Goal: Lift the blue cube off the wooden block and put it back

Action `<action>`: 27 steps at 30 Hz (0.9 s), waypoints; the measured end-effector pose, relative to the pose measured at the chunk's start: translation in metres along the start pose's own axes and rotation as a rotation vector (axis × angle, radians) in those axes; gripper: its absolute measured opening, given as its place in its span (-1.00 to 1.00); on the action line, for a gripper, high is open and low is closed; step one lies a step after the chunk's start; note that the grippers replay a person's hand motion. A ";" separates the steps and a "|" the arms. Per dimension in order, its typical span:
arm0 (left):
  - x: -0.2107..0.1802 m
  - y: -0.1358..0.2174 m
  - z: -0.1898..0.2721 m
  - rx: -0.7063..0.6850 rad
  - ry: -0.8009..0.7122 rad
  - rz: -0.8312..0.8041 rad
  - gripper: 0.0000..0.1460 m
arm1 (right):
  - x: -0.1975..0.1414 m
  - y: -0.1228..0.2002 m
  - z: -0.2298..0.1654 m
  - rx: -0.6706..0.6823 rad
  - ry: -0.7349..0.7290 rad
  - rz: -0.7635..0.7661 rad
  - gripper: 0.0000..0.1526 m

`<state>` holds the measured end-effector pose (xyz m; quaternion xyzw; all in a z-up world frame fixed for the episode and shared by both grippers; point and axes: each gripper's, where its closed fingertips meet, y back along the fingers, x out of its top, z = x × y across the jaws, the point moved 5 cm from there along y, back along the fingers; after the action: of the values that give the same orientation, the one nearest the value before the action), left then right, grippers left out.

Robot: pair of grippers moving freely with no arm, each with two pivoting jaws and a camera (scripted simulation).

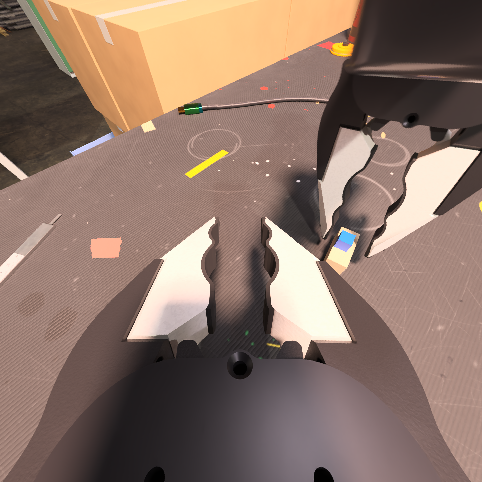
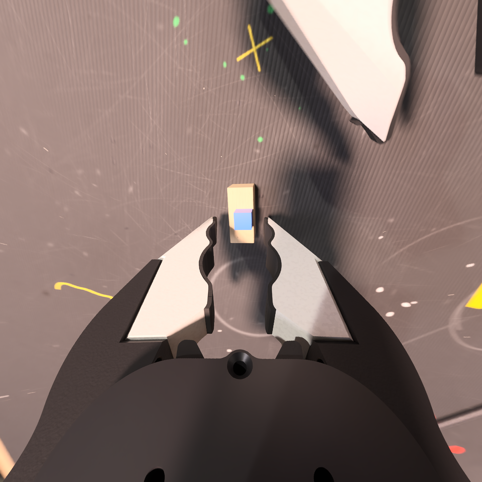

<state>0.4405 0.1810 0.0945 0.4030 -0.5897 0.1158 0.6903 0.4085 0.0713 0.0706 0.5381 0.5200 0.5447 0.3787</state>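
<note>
Scuffed grey-brown matting (image 1: 156, 247), flecked with paint spots and faint chalk rings, covers the work surface. Large tan cardboard boxes (image 1: 198, 52) stand along its far edge, with a grey cable ending in a green plug (image 1: 193, 108) lying in front of them, and a yellow strip of tape (image 1: 206, 163) and a salmon-pink tape patch (image 1: 105, 247) stuck on the mat nearer by.

The small blue cube (image 2: 243, 219) sits on the top face of the pale rectangular wooden block (image 2: 241, 198), which rests on the mat. The right gripper (image 2: 240, 219) hangs above them, pointing down, its jaws apart with the cube and block showing in the gap, untouched. The left gripper (image 1: 240, 220) hovers just beside the block, jaws also apart and holding nothing.
</note>
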 end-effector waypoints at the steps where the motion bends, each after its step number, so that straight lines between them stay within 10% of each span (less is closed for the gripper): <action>1: 0.000 0.000 0.000 0.000 0.001 0.000 -0.56 | 0.000 0.000 0.000 -0.043 0.058 0.002 -0.53; 8: -0.001 -0.001 0.001 -0.003 -0.002 -0.004 -0.56 | 0.003 0.012 -0.004 -0.164 0.112 0.105 -0.40; 27: -0.002 -0.002 0.002 -0.010 -0.002 -0.010 -0.56 | 0.003 0.008 -0.005 -0.164 0.093 0.043 -0.85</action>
<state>0.4397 0.1792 0.0917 0.4025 -0.5888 0.1089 0.6924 0.4048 0.0718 0.0793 0.4906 0.4790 0.6177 0.3851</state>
